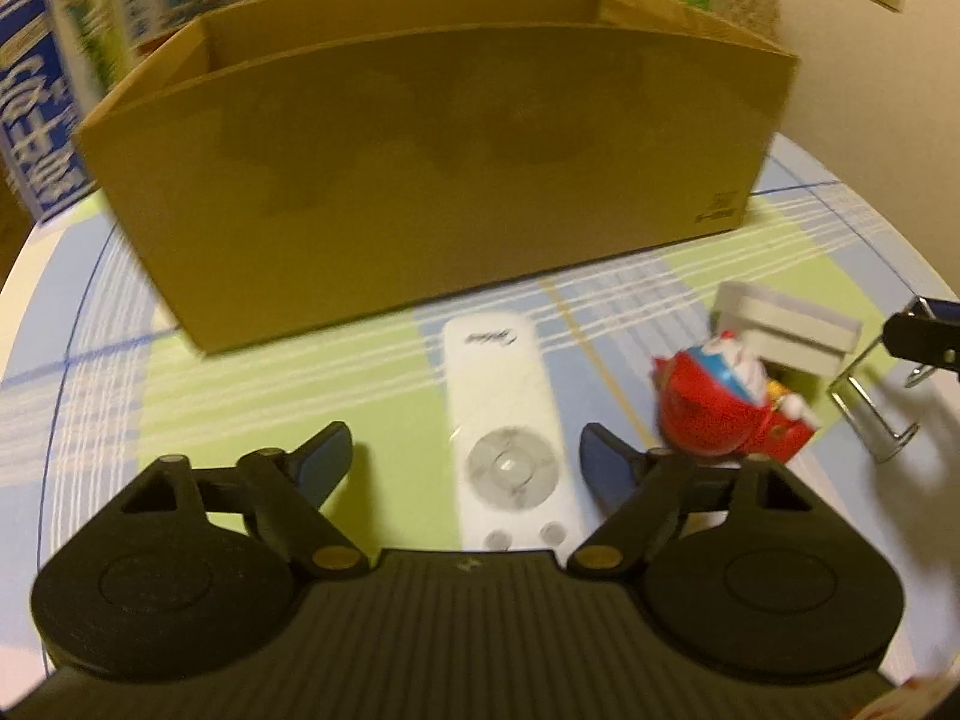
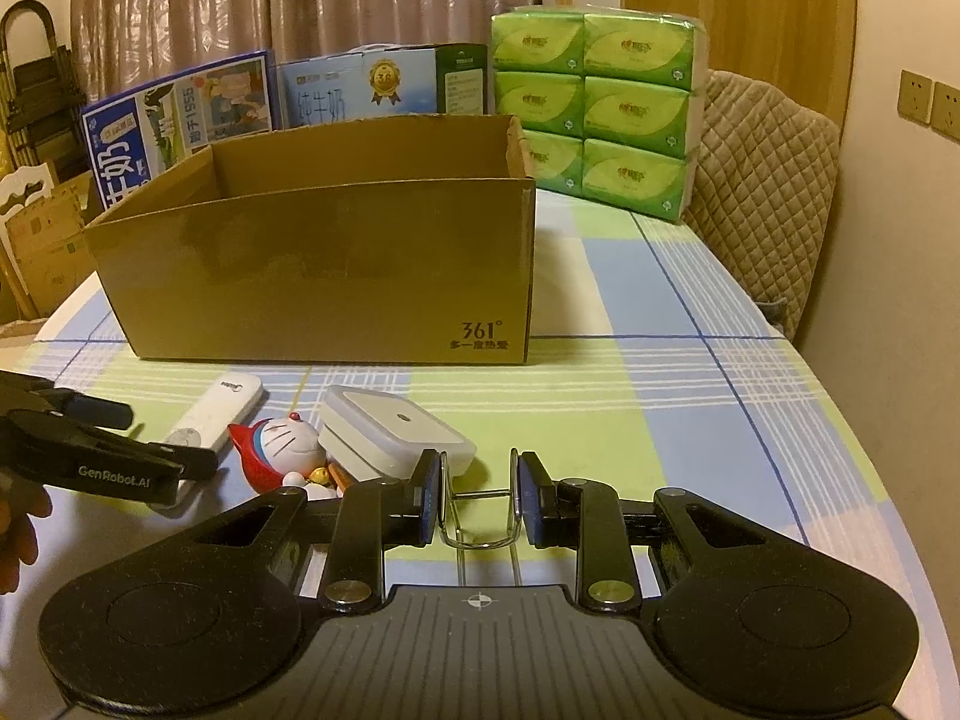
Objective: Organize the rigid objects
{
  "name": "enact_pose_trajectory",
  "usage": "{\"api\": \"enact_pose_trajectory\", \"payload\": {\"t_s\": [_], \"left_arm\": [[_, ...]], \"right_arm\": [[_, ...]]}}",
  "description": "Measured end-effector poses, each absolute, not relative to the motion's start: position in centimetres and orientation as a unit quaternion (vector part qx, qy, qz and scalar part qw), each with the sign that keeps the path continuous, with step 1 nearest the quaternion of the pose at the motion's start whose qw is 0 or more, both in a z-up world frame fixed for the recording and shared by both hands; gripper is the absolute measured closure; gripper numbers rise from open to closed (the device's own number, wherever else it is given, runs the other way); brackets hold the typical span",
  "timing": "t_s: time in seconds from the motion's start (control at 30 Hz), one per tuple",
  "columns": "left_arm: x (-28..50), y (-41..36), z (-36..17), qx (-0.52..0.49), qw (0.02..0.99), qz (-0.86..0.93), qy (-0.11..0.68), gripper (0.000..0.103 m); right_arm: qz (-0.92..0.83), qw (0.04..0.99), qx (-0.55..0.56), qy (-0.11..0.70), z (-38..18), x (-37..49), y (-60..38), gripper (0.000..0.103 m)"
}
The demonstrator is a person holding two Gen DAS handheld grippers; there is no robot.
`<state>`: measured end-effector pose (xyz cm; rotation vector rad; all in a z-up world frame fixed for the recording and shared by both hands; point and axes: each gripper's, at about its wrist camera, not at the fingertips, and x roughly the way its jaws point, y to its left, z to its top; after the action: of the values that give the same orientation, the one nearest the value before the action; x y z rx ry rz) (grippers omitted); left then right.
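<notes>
A white remote (image 1: 504, 420) lies lengthwise on the checked tablecloth, between the fingers of my left gripper (image 1: 465, 459). That gripper is open and its pads stand clear of the remote's sides. To the right are a red and blue cat figurine (image 1: 720, 396) and a white square case (image 1: 786, 330). My right gripper (image 2: 477, 498) is shut on a bent metal wire holder (image 2: 480, 531) just above the cloth. An open brown cardboard box (image 2: 324, 276) stands behind the objects; its inside is hidden.
Green tissue packs (image 2: 600, 114) and blue milk cartons (image 2: 180, 114) stand behind the box. A quilted chair (image 2: 768, 180) is at the table's far right. Bare checked cloth (image 2: 690, 396) stretches right of the box. A hand (image 2: 18, 534) shows at the left edge.
</notes>
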<state>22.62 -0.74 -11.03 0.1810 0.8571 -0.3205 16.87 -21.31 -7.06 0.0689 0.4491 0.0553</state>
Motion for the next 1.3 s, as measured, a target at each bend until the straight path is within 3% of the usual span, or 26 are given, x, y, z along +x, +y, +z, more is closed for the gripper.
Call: {"api": "enact_pose_trajectory", "payload": {"t_s": [0.37,0.73,1.3], "left_arm": [[22.9,-1.9,-11.2,0.088,0.886,-0.165,0.424,0.067],[20.9,-0.8,-9.6,0.069,0.884,-0.137,0.442,0.068],[16.3,-0.1,-2.8,0.028,0.904,-0.115,0.411,0.068]], "right_arm": [[0.023,0.974,0.041,0.221,-7.1,16.7,-21.7,0.079],[0.029,0.976,0.047,0.212,-6.3,16.1,-21.8,0.079],[0.045,0.982,0.055,0.175,-2.1,12.9,-21.1,0.079]]}}
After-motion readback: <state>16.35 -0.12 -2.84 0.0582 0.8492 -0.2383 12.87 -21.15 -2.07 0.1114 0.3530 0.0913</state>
